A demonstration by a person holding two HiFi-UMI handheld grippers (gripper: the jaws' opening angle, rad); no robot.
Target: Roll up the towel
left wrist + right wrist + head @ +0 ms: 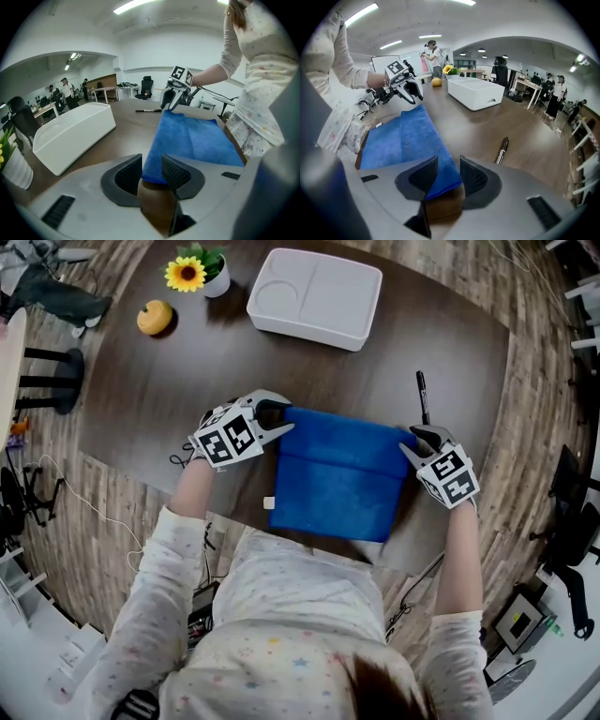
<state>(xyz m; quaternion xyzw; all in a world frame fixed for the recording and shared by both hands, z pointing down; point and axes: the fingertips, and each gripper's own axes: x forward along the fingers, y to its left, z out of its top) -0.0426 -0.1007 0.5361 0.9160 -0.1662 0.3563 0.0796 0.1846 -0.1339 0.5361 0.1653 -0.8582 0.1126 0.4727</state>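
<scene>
on the counter (169,381): towel (337,479) lay flat, far edge folded over
left claw (279,421): released, jaws apart astride the towel's far left corner
right claw (414,442): released, astride the far right corner

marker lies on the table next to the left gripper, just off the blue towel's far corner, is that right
Not quite: the marker lies next to the right gripper, not the left gripper. The head view shows it on the table, just off the blue towel's far corner.
</scene>
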